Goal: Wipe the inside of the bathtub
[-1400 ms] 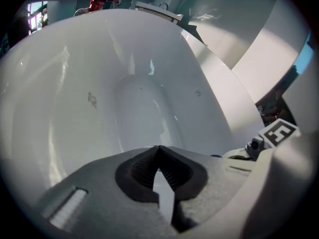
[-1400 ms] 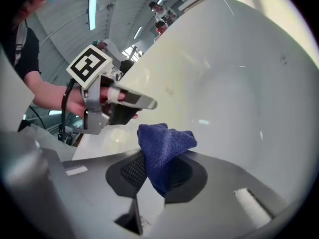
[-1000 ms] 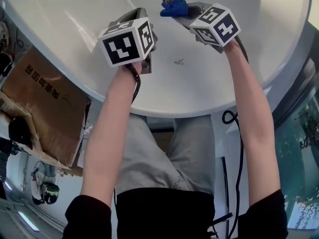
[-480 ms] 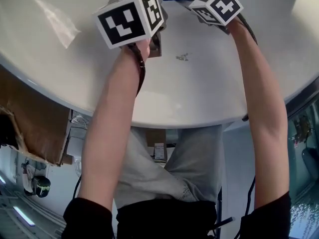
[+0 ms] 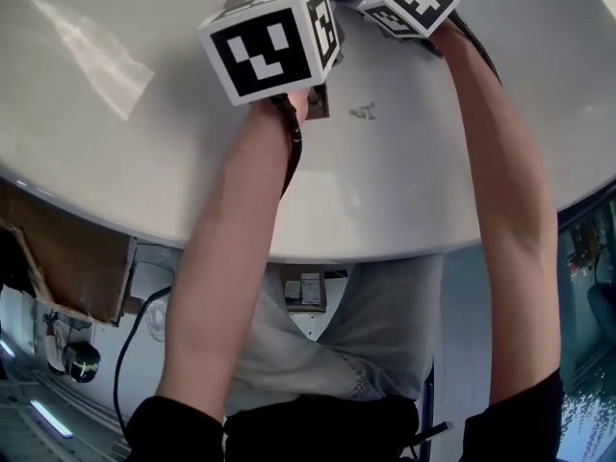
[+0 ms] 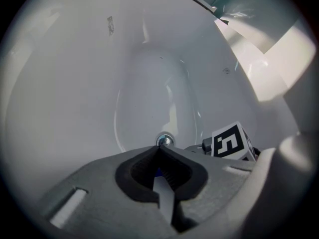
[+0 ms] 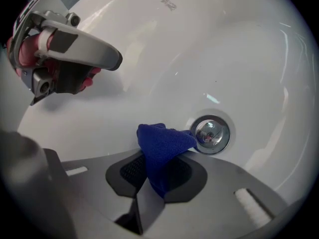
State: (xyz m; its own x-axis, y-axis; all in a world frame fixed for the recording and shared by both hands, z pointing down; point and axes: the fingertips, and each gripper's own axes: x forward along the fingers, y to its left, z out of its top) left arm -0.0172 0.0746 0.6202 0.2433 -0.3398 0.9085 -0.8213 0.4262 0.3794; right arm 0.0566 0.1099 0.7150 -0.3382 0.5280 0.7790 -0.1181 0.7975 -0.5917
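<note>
The white, glossy bathtub [image 7: 239, 59] has a chrome drain [image 7: 212, 133] in its floor. The blue cloth [image 7: 162, 146] is bunched and clamped between jaws, its tip touching the drain rim.

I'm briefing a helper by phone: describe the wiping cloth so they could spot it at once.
Look into the white bathtub, down to the round chrome drain in its floor. Beside the drain, pinched in the right gripper, is a small bunched cloth; it is the only deep-blue thing against all that white.

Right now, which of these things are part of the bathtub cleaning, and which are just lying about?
Job: bathtub; blue cloth clamped in the right gripper; drain beside it; left gripper, shut, empty.
Lying about: cardboard box; black cable, outside the tub.
</note>
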